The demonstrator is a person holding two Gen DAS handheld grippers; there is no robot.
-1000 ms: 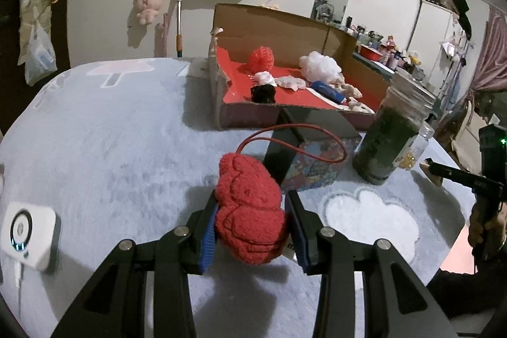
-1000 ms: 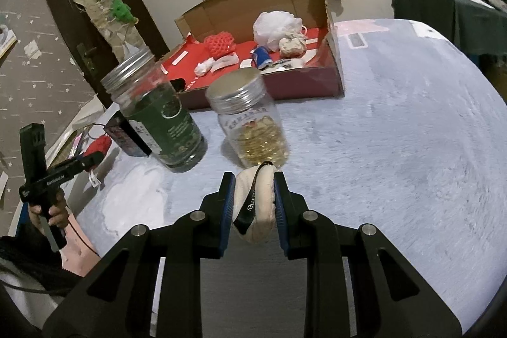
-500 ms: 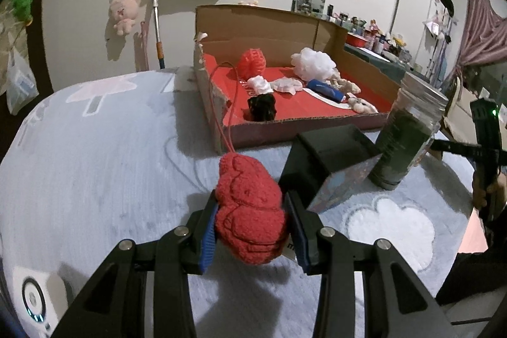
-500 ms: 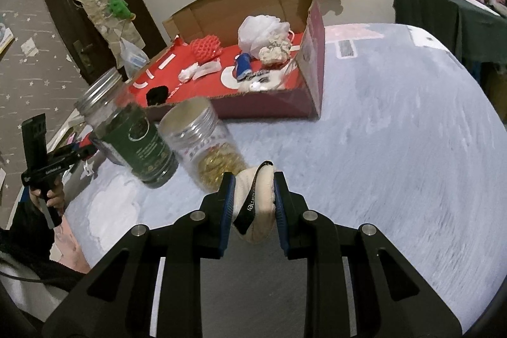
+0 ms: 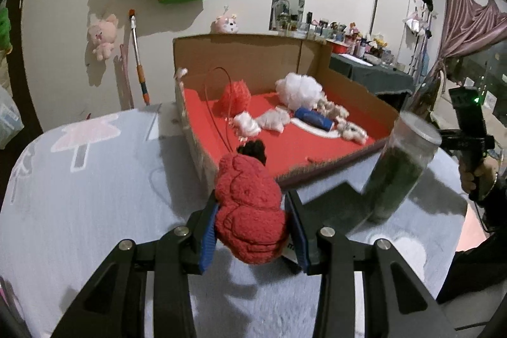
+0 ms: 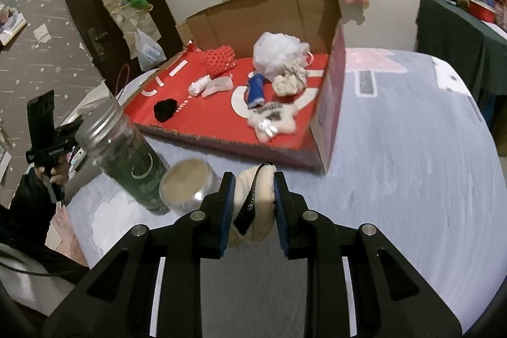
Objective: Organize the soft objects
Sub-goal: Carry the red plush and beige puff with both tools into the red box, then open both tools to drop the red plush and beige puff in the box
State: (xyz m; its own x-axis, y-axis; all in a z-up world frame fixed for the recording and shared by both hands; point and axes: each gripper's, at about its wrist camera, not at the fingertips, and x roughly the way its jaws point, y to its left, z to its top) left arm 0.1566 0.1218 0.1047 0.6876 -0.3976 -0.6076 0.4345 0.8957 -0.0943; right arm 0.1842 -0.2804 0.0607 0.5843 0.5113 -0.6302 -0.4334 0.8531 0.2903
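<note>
The dark green jar point(image 5: 401, 173) is smeared by motion blur in the left wrist view, so its label cannot be read. A black box point(image 5: 329, 198) behind the red knitted plush point(image 5: 250, 211) is mostly hidden by the plush and the left gripper's fingers point(image 5: 207, 238). In the right wrist view, the cream pad point(image 6: 256, 205) is partly covered by the right gripper's fingers point(image 6: 225, 211), and the short clear jar point(image 6: 187, 184) is blurred.
</note>
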